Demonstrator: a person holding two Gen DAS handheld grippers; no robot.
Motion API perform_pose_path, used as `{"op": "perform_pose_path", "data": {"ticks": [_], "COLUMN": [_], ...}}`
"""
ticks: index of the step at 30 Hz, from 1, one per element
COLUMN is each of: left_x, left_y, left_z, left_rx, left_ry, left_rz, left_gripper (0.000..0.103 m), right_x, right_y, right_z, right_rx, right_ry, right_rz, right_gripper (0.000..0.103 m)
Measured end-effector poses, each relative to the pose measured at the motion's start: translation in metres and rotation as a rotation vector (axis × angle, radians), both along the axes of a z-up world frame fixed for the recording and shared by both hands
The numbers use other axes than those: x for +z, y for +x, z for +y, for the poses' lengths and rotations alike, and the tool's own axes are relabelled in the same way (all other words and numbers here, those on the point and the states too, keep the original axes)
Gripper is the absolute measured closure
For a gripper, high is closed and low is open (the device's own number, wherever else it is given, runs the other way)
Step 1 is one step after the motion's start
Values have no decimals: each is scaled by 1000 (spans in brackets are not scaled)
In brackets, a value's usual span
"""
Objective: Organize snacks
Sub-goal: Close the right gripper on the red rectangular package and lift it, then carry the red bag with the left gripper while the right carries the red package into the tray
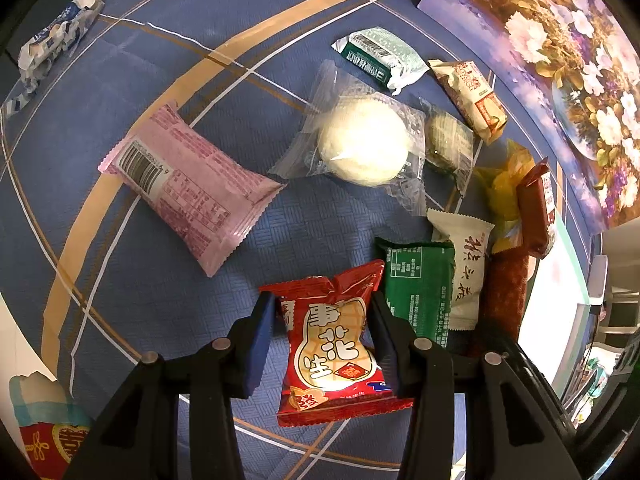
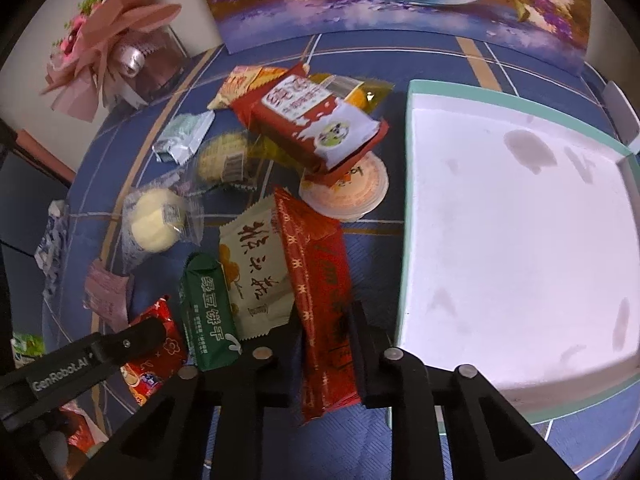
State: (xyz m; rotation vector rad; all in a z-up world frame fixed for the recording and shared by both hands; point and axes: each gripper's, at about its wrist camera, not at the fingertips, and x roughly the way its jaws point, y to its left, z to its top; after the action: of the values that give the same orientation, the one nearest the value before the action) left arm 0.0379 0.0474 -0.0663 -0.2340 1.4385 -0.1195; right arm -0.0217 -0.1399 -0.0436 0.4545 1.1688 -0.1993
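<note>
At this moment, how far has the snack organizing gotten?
Barely started: the white tray holds no snacks in the part in view. In hand: the left gripper is closed around the red peanut packet, and the right gripper straddles the long red packet, grip unclear. Left: the pink packet, round bun, green packet and others lie loose on the blue tablecloth.
</note>
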Motion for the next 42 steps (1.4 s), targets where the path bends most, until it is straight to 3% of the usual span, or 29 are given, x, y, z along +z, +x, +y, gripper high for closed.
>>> {"op": "perform_pose_path", "data": {"ticks": [6,15,29,35,42], "left_x": [10,24,68,89,114], "left_y": [-3,-5,-17,-18,-14], "left_z": [5,9,2,-32,-111], "left_rx": [-3,-4,-35,-108,-264], "left_ry": [3,3,12,13,0], "left_rz": [-8,-25,-145,-197,-264], "left_gripper": [55,55,55,55,55], "right_x": [9,32,74,90,95], "right_y": [-13,-17,-36,-49,-57], "right_z": [-6,1,-9,-41,-92], "right_rx": [-17,-6,-44,-168,-294], "right_ry": [65,75,51,-30,-107], "right_rz": [-30,-101,-220,-228,-202], "right_gripper": [91,91,91,91,91]}}
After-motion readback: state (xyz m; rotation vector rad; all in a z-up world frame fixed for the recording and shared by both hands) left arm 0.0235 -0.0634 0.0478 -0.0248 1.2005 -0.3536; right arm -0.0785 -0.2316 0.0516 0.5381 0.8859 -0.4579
